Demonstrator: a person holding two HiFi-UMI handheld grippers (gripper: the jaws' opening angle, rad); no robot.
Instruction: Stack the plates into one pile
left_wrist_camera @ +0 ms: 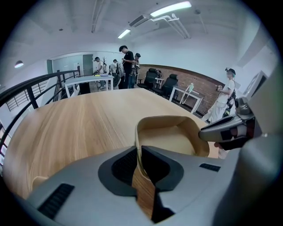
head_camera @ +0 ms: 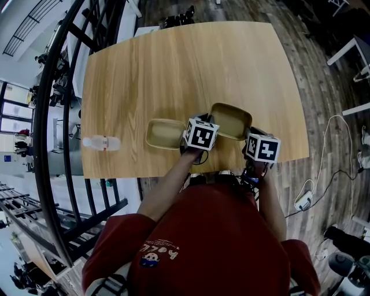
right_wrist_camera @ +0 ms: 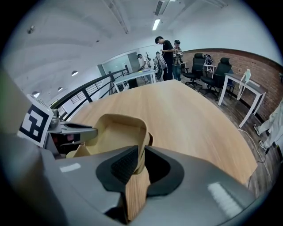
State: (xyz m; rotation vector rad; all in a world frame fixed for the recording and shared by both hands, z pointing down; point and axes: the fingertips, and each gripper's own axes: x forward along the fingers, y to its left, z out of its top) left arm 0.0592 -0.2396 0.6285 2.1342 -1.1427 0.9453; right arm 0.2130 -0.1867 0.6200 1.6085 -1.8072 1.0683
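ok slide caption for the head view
Left tool and right tool hold one tan plate by its rim beside a second plate on the table

Head view: my marker cubes [head_camera: 201,134] cover my jaws, the left plate [head_camera: 163,134]'s right end and the right plate [head_camera: 231,120]'s near corners. Bottle [head_camera: 101,143] at far left: label too small to read.

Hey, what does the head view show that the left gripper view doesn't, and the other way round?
Only the head view: the bottle lying on its side and the person's red shirt. Only the left gripper view: people across the room, office chairs, ceiling lights. Both: the wooden table and the plate that the left gripper clamps by its rim.
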